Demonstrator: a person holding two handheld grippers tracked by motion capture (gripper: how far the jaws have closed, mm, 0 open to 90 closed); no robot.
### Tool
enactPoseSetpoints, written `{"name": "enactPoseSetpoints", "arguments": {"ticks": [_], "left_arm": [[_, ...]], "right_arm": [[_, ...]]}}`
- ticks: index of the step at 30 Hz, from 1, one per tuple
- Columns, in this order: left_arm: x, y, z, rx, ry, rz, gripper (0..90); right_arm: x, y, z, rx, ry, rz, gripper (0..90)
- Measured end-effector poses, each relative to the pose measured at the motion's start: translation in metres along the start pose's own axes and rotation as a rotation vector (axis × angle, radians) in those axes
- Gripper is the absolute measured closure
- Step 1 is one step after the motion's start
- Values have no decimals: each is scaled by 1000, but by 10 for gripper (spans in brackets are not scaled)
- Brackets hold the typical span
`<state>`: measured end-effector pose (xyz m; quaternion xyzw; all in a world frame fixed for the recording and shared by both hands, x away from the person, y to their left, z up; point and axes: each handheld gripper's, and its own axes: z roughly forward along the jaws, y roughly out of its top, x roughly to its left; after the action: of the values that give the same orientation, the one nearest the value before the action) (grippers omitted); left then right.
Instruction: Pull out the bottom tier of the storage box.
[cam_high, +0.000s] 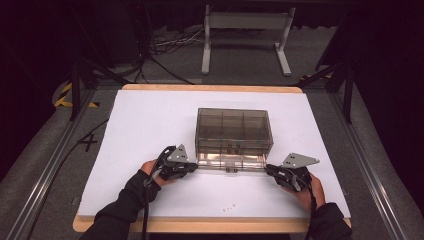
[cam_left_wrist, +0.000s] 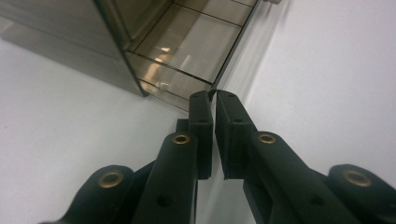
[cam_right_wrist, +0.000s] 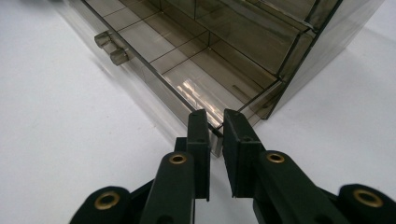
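Two grippers, left gripper (cam_high: 192, 167) and right gripper (cam_high: 269, 169), pinch one drawer (cam_high: 231, 161).

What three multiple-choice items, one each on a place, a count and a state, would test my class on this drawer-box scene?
1. Where does the left gripper grip the drawer?
A. at its left front corner
B. at its knobs
C. on the box top

2. How many knobs does the drawer front carry?
A. one
B. two
C. four

3. What state is the drawer of the smoky box in?
A. shut flush
B. pulled partly out
C. lifted off the table

Answers: 1 A, the jaws close on the front wall's end in the left gripper view. 2 B, two stubs side by side. 3 B, its floor lies exposed in front of the box, with the right gripper on its other corner.
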<state>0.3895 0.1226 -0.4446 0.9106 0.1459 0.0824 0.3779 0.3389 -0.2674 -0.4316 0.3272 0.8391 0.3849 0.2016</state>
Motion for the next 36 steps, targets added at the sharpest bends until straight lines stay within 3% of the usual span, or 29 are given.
{"name": "enactPoseSetpoints", "arguments": {"ticks": [18,36], "left_arm": [[-14,-4,-5,22,-23,36,861],[-26,-7,-7,52,-57,46,863]], "right_arm": [[9,-6,-10,-3,35,7,819],[17,-13,-19,-3,61,22,818]]}}
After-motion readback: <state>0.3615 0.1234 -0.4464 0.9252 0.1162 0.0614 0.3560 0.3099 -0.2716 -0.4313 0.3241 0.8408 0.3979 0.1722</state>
